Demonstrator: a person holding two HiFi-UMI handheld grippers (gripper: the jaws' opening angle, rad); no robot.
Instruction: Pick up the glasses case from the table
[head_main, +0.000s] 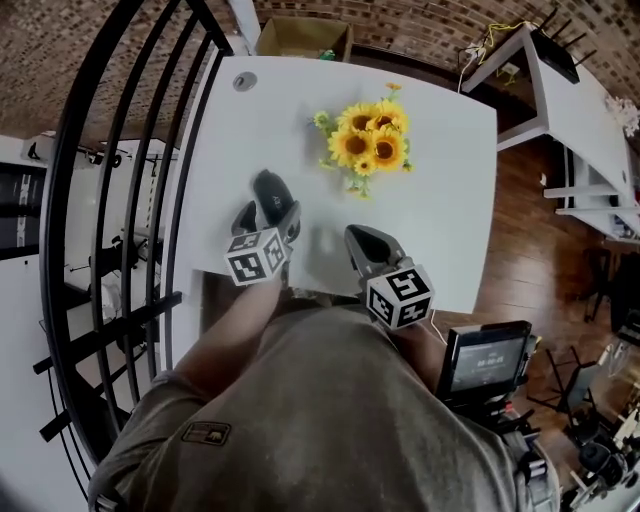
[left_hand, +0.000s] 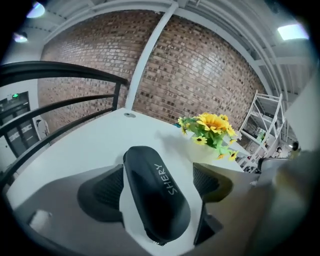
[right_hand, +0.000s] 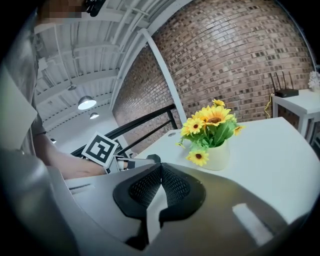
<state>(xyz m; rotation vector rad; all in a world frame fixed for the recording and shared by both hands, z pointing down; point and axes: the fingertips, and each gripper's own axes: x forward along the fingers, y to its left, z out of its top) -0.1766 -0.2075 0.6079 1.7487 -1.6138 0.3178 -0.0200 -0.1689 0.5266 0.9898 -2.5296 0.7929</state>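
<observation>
A black glasses case (head_main: 270, 192) (left_hand: 155, 195) with white lettering lies on the white table (head_main: 440, 220), near its left front part. My left gripper (head_main: 268, 213) (left_hand: 159, 172) is open, one jaw on each side of the case. A strip of white table shows between the case and the right pad (left_hand: 210, 182). My right gripper (head_main: 365, 246) (right_hand: 160, 171) hovers shut and empty over the table's front edge, to the right of the left one. Its view shows the left gripper's marker cube (right_hand: 100, 149) at the left.
A pot of sunflowers (head_main: 368, 142) (left_hand: 212, 131) (right_hand: 211, 131) stands mid-table beyond both grippers. A black railing (head_main: 120, 200) runs along the table's left side. A cardboard box (head_main: 300, 38) sits behind the table, a white desk (head_main: 575, 95) at upper right, a screen device (head_main: 487, 360) by my right side.
</observation>
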